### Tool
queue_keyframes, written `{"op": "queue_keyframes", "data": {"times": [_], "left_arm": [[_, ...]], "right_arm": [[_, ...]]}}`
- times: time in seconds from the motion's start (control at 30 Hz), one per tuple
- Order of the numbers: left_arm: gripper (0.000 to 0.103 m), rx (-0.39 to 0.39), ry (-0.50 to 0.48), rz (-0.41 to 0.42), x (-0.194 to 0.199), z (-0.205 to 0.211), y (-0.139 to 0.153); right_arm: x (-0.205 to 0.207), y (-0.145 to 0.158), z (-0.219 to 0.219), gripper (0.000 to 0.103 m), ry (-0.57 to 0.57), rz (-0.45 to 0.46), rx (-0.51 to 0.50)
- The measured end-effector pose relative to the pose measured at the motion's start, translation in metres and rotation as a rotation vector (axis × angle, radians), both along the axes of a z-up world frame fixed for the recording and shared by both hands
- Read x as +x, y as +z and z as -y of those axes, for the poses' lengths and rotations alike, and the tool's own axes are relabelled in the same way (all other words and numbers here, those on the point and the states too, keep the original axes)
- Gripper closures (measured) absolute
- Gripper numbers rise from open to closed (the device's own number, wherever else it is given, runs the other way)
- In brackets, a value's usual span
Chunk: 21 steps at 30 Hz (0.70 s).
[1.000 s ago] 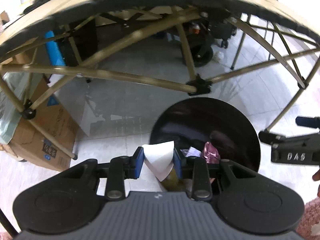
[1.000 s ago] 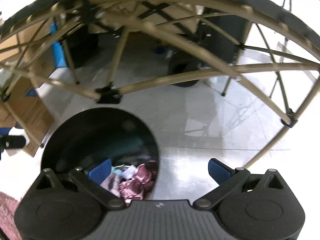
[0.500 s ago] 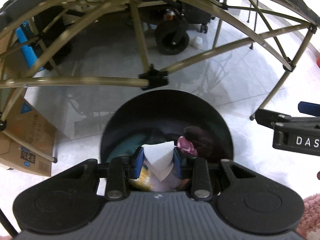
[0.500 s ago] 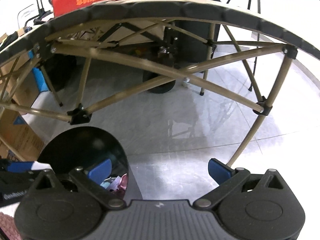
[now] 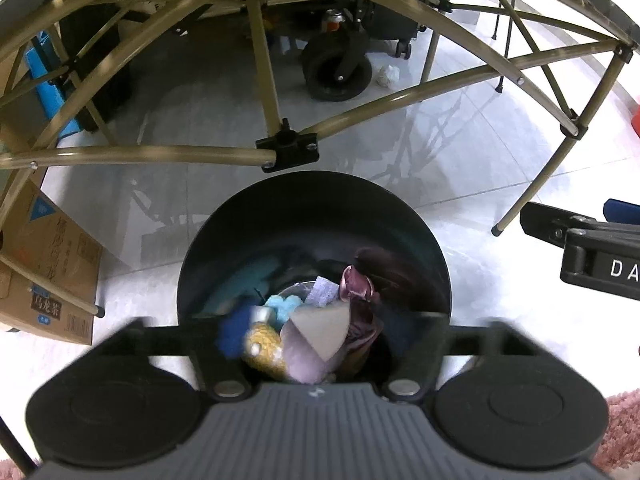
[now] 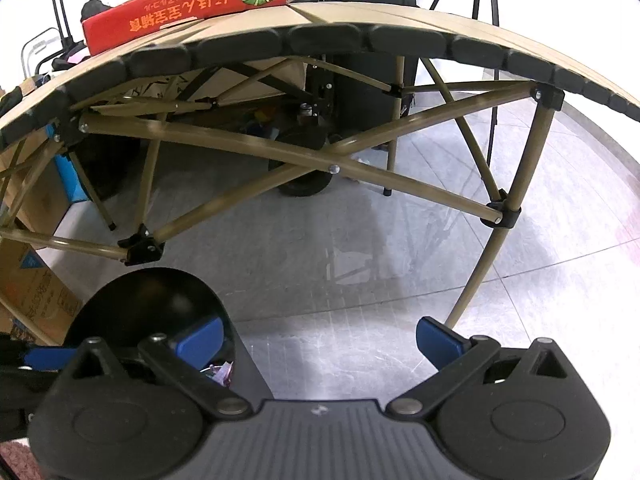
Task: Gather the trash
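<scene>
A black round trash bin (image 5: 312, 200) stands on the pale floor, with several bits of trash inside: pink wrappers, blue and yellow pieces. My left gripper (image 5: 320, 336) hangs right over its mouth and its jaws are opening, blurred by the motion. A white paper scrap (image 5: 320, 332) sits loose between them, above the pile, and no pad presses on it. My right gripper (image 6: 318, 338) is open and holds nothing, to the right of the bin (image 6: 152, 304). In the left wrist view it shows at the right edge (image 5: 592, 248).
A folding table's tan frame (image 5: 256, 156) arches over the bin, its edge (image 6: 320, 40) carrying a red box (image 6: 184, 16). A cardboard box (image 5: 48, 272) stands left. A black wheel (image 5: 336, 68) and a crumpled white wad (image 5: 387, 75) lie beyond. A pink rug (image 5: 624, 432) lies at the right.
My left gripper carried the white paper over the bin, then its jaws spread and let the paper go. My right gripper drew away from the bin and now looks toward the table.
</scene>
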<state>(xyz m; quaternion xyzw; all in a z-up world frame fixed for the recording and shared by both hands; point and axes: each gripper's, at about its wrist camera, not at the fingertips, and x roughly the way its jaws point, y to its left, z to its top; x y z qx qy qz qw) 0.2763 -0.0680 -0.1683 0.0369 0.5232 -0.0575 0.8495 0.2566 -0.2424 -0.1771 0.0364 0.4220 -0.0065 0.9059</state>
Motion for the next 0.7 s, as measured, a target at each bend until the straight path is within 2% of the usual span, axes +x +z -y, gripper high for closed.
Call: {"op": "queue_keyframes", "data": {"times": [0.03,0.43,0.7], "left_arm": [[0.000,0.006,0.008,0.006,-0.001,0.000,0.001],[0.000,0.020,0.008,-0.016,0.000,0.000,-0.003],[0.000,-0.012,0.034,0.043,-0.013,-0.007,0.011]], "right_arm": [[0.000,0.000,0.000,0.000,0.001,0.000,0.000],[0.001,-0.001,-0.002,0.000,0.008,-0.002,0.004],[-0.008,0.013,-0.009,0.000,0.038,0.031,0.034]]}}
